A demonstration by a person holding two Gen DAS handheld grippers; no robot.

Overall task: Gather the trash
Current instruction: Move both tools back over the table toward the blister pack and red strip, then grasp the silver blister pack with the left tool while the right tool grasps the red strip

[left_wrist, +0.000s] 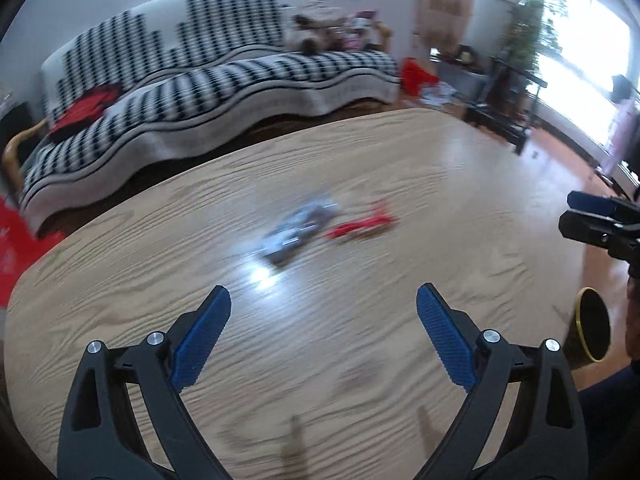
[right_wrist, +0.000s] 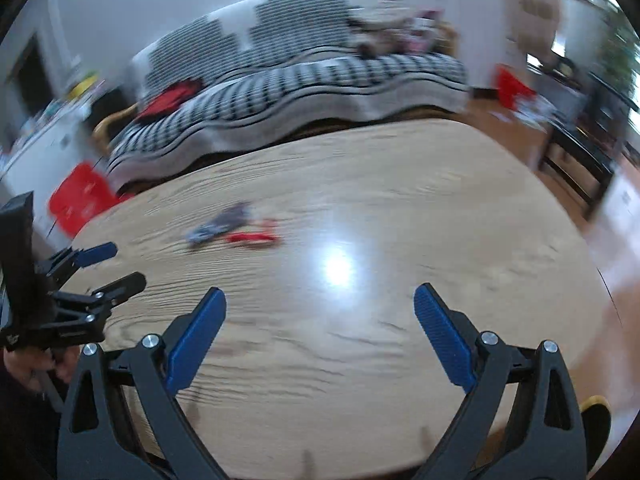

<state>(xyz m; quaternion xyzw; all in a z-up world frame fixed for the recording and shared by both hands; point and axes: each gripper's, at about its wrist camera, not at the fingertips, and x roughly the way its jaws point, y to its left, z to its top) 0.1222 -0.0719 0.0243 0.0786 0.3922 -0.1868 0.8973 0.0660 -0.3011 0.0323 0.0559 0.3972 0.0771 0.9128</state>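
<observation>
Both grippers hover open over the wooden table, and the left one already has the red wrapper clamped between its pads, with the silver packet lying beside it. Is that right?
Not quite. The left gripper holds nothing: the left wrist view shows its jaws wide apart over bare wooden table. The red wrapper lies on the table beside the silver packet. The right gripper is open too.

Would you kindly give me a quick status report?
Left gripper and right gripper open, empty. Grey wrapper and red wrapper on table, untouched. Nothing in the way.
</observation>
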